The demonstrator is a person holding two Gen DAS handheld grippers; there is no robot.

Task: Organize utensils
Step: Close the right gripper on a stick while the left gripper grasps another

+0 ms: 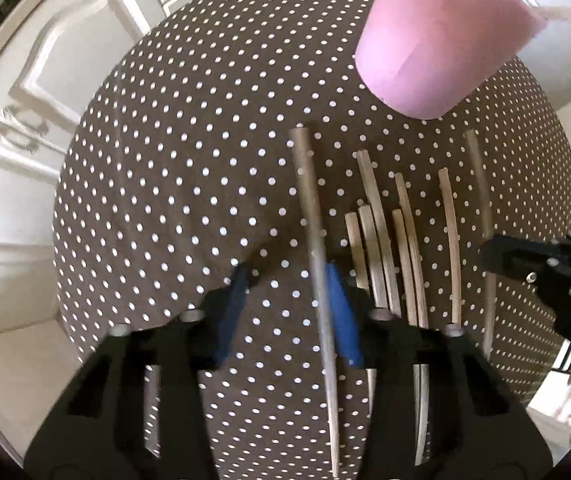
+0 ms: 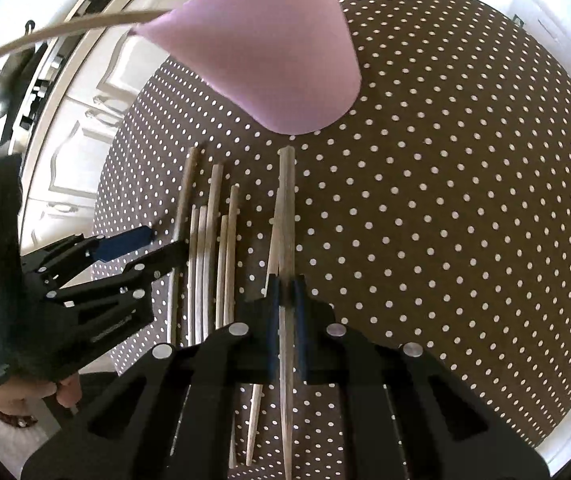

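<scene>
Several wooden chopsticks (image 1: 381,240) lie side by side on a brown polka-dot tablecloth (image 1: 173,184). A pink cup (image 1: 437,40) stands behind them, with a stick (image 2: 57,34) in it. My left gripper (image 1: 285,304) is open, its blue pads (image 1: 341,316) astride one chopstick (image 1: 313,232) at the row's left. My right gripper (image 2: 285,292) is shut on a chopstick (image 2: 286,208) at the row's right end. The same row (image 2: 209,240) and cup (image 2: 269,48) show in the right wrist view, with the left gripper (image 2: 153,246) at the left.
White cabinet doors (image 1: 45,92) stand beyond the table's left edge. A stove with a pan (image 2: 17,80) is at the far left. The right gripper's black body (image 1: 557,280) reaches in from the right. The cloth to the right of the chopsticks (image 2: 465,220) is bare.
</scene>
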